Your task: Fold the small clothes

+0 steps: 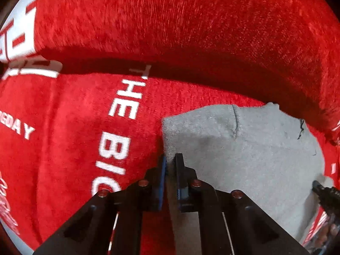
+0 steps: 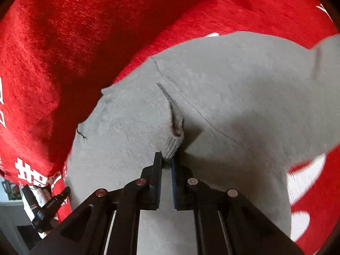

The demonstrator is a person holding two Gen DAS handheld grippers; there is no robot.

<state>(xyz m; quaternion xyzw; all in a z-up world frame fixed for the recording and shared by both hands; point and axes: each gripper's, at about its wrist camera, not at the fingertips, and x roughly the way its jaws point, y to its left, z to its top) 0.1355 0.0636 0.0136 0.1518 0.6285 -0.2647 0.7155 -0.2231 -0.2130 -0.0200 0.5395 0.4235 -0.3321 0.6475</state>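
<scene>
Right wrist view: a bunched fold of the grey garment, spread on the red lettered blanket, is pinched by the right hand-held gripper. Its left edge is clamped by the left hand-held gripper.

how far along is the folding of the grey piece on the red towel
Early. Done: the grey garment lies spread on the red printed towel. In hand: the left tool is shut on its edge, the right tool pinches a raised tuck. Left: no fold shows yet.

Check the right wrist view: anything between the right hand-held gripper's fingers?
Yes. In the right wrist view, a pinched-up fold of the grey garment sits between the right hand-held gripper fingers, with the jaws closed on it.
</scene>
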